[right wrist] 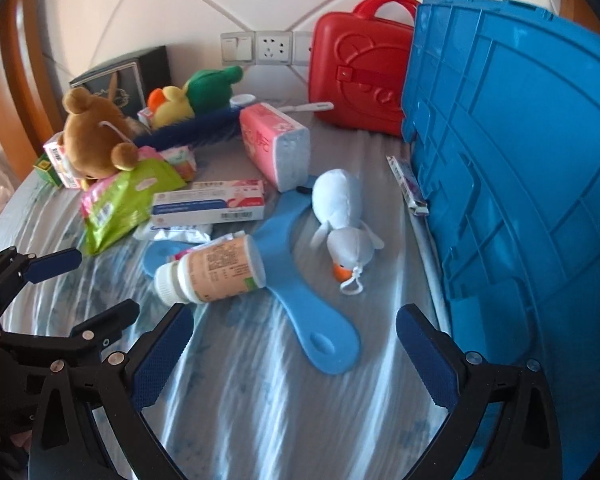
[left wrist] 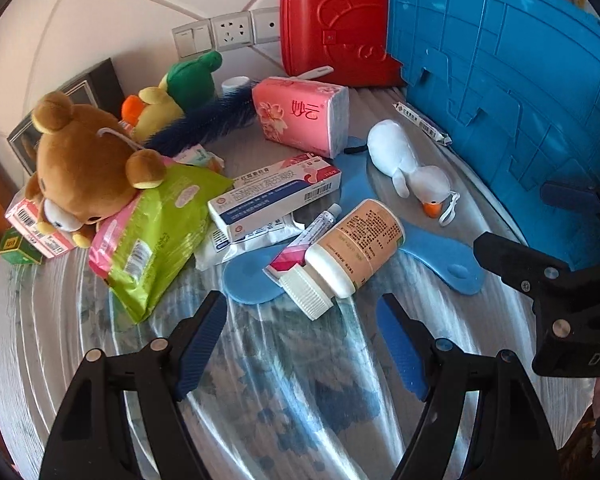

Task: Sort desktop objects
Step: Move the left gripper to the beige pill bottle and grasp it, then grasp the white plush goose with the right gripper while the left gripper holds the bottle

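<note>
A pill bottle [left wrist: 352, 250] with a white cap lies on its side on a blue three-armed plastic piece [left wrist: 440, 248], just beyond my open, empty left gripper [left wrist: 304, 344]. It also shows in the right wrist view [right wrist: 216, 274]. A white plush goose [left wrist: 410, 164] lies to its right, seen too in the right wrist view [right wrist: 340, 220]. My right gripper [right wrist: 296, 348] is open and empty over the cloth, near the blue piece [right wrist: 320, 328]. A medicine box [left wrist: 276, 194], an ointment tube [left wrist: 312, 232], a pink tissue pack [left wrist: 304, 116] and a brown teddy bear [left wrist: 80, 168] lie behind.
A tall blue crate [right wrist: 520, 184] stands along the right. A red case [right wrist: 360, 76] stands at the back by the wall sockets [right wrist: 272, 48]. A green wipes pack [left wrist: 156, 236], a yellow-green plush duck [left wrist: 172, 92], a dark blue brush [left wrist: 204, 124] and small boxes crowd the left.
</note>
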`<state>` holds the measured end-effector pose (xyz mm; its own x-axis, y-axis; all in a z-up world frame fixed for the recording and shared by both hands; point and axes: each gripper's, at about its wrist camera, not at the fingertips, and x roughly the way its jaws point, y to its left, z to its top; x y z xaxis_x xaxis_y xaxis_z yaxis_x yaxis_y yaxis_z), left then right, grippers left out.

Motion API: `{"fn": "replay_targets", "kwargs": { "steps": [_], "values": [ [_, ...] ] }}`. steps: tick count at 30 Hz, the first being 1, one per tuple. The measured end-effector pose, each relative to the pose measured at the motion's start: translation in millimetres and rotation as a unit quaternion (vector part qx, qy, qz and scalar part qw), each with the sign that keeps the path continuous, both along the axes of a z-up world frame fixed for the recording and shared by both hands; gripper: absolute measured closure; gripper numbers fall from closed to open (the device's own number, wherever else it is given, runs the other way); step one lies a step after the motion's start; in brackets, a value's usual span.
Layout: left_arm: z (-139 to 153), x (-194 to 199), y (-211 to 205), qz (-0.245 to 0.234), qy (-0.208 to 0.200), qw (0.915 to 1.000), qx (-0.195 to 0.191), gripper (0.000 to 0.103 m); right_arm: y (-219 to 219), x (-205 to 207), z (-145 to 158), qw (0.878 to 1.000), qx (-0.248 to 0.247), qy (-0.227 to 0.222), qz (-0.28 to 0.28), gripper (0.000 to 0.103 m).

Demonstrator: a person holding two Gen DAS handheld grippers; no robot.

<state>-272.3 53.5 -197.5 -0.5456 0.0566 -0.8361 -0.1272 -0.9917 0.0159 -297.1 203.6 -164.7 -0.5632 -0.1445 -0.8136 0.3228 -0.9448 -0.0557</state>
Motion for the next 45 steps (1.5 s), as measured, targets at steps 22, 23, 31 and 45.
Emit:
{"fn": "replay_targets", "kwargs": {
  "steps": [22,23,31,45],
  "values": [
    [-55,-105,-5,0.017,-0.026,0.9993,0.019,0.051,4,-117,-70,0.998,0.001,-0.047,-0.041,0.0],
    [-55,-109,-6,0.02,-0.025,0.9993,0.021,0.051,4,-122,-72,0.998,0.0,-0.047,-0.042,0.0],
    [-55,-122,-6,0.024,-0.015,0.9994,0.019,0.051,3,-151,-88,0.997,-0.016,-0.055,-0.053,0.0],
    [-37,-108,-7,0.027,0.001,0.9996,0.01,0.052,0,-136,-79,0.998,-0.012,-0.052,-0.039,0.06]
  ]
}}
